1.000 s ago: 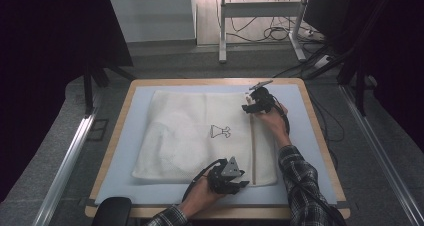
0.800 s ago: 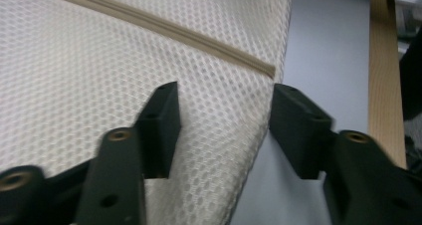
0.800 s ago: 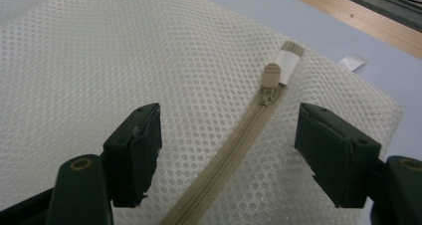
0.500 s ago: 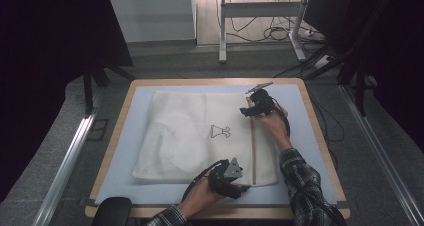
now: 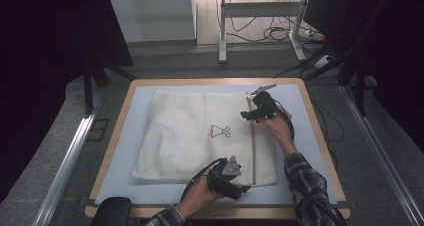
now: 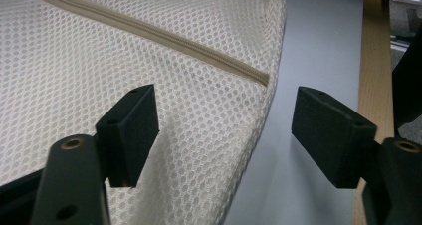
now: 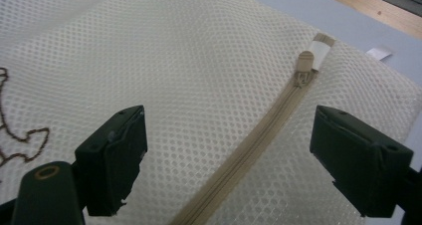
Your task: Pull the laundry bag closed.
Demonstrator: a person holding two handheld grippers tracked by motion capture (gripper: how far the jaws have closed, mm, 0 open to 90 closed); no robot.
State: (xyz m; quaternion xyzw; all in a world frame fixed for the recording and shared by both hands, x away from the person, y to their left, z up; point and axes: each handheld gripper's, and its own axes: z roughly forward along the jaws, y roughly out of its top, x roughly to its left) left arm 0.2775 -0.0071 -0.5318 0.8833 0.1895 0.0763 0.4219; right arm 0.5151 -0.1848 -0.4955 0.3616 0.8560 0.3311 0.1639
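White mesh bag lies flat on the blue mat, zipper closed. The right gripper view reveals its pull tab. Left gripper and right gripper have just been opening; both stand wide, holding nothing.

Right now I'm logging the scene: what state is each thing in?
Mesh bag: lying flat on the mat.
Zipper: closed, slider at the end.
Left tool: open, jaws just been opening, bag corner between them, not pressed.
Right tool: open, jaws just been opening, astride the zipper.
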